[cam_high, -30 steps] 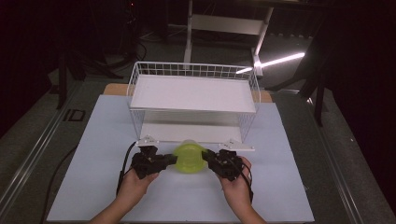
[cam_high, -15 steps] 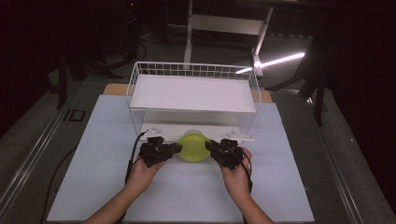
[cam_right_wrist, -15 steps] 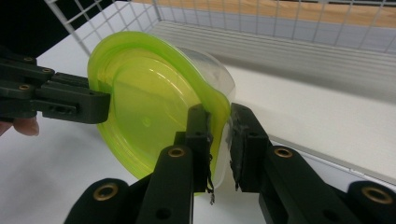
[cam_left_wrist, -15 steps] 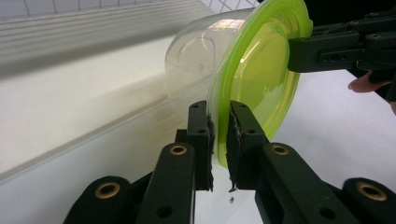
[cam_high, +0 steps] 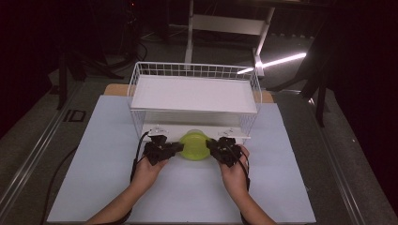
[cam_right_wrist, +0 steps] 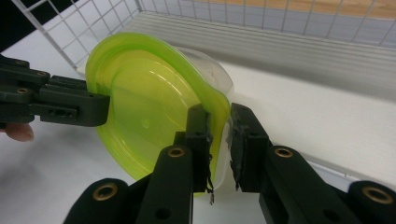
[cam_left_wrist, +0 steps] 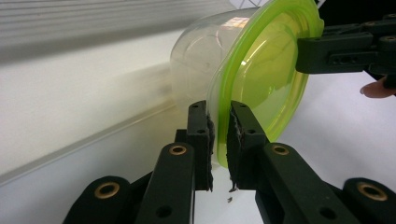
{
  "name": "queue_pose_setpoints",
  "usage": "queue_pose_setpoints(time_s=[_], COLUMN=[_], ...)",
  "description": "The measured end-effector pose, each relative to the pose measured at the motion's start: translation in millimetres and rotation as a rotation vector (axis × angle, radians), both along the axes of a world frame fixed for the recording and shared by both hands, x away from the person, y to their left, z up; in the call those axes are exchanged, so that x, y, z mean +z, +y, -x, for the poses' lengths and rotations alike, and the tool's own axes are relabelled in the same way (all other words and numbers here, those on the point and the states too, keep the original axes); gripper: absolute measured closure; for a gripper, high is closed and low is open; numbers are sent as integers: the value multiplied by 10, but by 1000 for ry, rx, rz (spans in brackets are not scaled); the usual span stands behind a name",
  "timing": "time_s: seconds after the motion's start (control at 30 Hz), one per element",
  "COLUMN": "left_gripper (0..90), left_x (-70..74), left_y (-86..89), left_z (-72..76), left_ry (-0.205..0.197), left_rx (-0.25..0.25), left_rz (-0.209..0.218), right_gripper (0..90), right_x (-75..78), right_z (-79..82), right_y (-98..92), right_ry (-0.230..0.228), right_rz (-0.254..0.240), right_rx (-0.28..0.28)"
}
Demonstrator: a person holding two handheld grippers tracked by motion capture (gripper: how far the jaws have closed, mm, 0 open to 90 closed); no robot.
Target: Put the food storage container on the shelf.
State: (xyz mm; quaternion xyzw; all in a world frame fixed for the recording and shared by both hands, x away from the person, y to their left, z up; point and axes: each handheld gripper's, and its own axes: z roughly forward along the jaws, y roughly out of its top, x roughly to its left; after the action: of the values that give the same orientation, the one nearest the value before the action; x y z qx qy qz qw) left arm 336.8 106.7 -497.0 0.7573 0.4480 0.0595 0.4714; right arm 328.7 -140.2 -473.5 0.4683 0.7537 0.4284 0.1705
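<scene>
Movement: both grippers and the clear round plastic container with a lime-green lid (cam_high: 194, 146) have travelled away from the near edge of the desk since a second ago, reaching the front of the white wire basket rack (cam_high: 195, 93).
Container: a see-through tub lying on its side, its translucent lime-green lid facing the person and its clear body pointing toward the rack; the lid's raised rim runs all the way round, and light glares off the clear wall.
Position: at the middle of the desk, at the open front of the rack's lower level, between the two grippers; whether it touches the surface cannot be told.
Left gripper (cam_left_wrist: 219, 135): clenched on the lid rim, one jaw on the tub side and one on the lid face, at the container's left edge in the high view.
Right gripper (cam_right_wrist: 218, 140): clamped on the opposite edge of the rim in the same way.
Hands: the person's left hand (cam_high: 151, 168) and right hand (cam_high: 233, 171) reach in from the near edge.
Surface: a pale sheet (cam_high: 103, 159) covers the desk under the rack.
</scene>
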Motion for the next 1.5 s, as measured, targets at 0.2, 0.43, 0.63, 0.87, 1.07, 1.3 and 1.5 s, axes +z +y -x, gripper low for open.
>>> queue_pose_setpoints(time_s=[0.2,0.43,0.63,0.87,1.07,1.3,1.5], left_gripper=[810,805,795,769,692,496,456], left_x=[-26,-48,-51,-49,-40,-48,-18], left_y=[-37,-46,-39,-58,-126,-173,-163], left_z=[-86,-190,-238,-277,-291,-377,-425], left_ry=[2,28,17,-35,-115,-127,-120], left_rx=[15,35,42,55,86,118,163], left_rz=[12,19,28,29,-23,-30,3], right_gripper=[785,787,786,744,637,549,509], right_x=[9,-38,-29,-35,-120,-191,-183], right_z=[-73,-186,-226,-278,-312,-390,-400], right_y=[-6,12,18,41,29,3,-4], right_ry=[-12,2,1,-36,-102,-102,-103], right_rz=[15,20,6,13,48,30,-9], right_rx=[-12,-41,-48,-60,-98,-145,-144])
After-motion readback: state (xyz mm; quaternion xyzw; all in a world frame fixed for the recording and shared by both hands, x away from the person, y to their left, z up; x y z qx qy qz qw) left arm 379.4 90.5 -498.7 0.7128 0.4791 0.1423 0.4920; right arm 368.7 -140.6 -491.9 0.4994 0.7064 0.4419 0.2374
